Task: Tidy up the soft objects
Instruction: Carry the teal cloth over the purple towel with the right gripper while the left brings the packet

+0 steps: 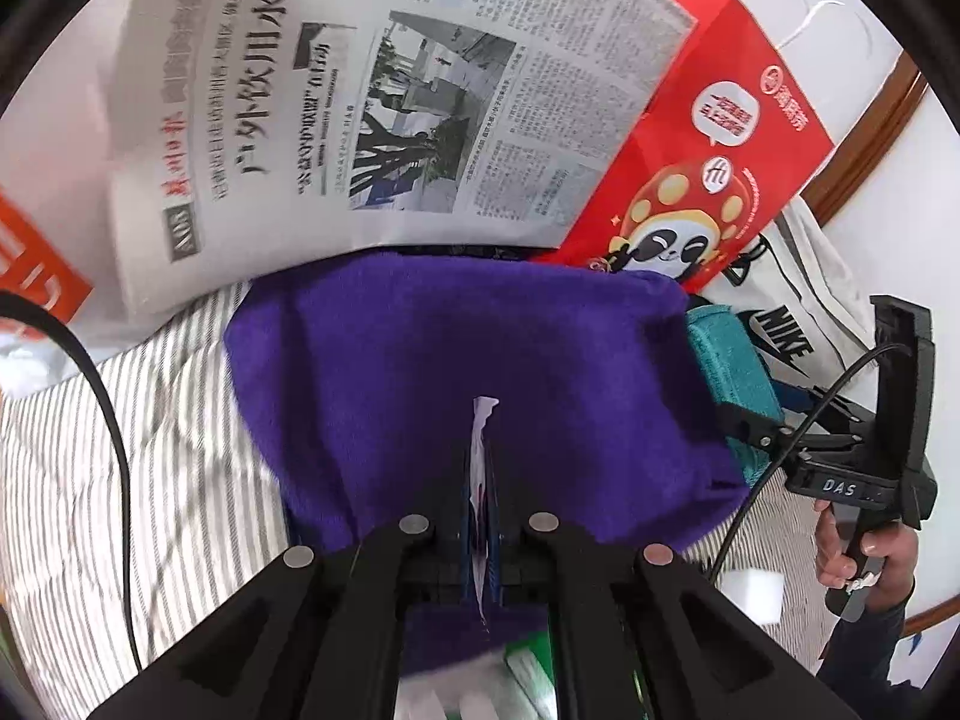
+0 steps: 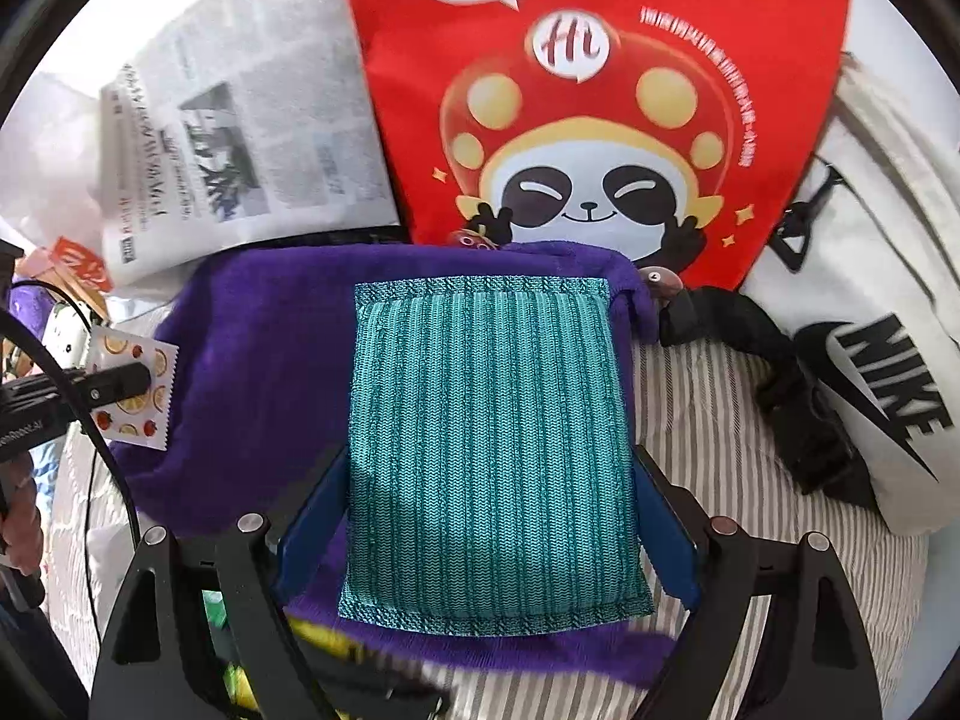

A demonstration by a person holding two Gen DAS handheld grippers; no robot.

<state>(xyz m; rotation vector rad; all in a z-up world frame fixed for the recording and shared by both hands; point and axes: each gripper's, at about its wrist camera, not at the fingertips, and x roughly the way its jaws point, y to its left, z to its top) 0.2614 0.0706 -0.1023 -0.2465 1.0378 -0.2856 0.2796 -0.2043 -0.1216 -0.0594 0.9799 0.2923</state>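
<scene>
Your right gripper (image 2: 489, 516) has its blue-padded fingers (image 2: 666, 534) spread around the teal ribbed knit sponge pad (image 2: 489, 438), one on each side edge. I cannot tell whether they are squeezing it or only framing it. The pad lies on the folded purple fleece towel (image 2: 258, 372), which sits on the grey-and-white striped bedsheet (image 2: 708, 438).

Your left gripper (image 1: 480, 480) is clenched on a thin white fruit-print sachet (image 2: 132, 387), held edge-on over the towel's left side.

Risks, as I judge them: the pad is soft and wide, so if you close on it, it may buckle or drag the fleece along. The sachet is pinched near one edge, so it could swivel or slip out. Your black cable (image 1: 114, 420) crosses the sheet and might snag.

Count: one pad, one towel, one sachet, one red panda-print paper bag (image 2: 600, 120), one folded newspaper (image 1: 390, 96), one white Nike drawstring bag (image 2: 882, 372).
</scene>
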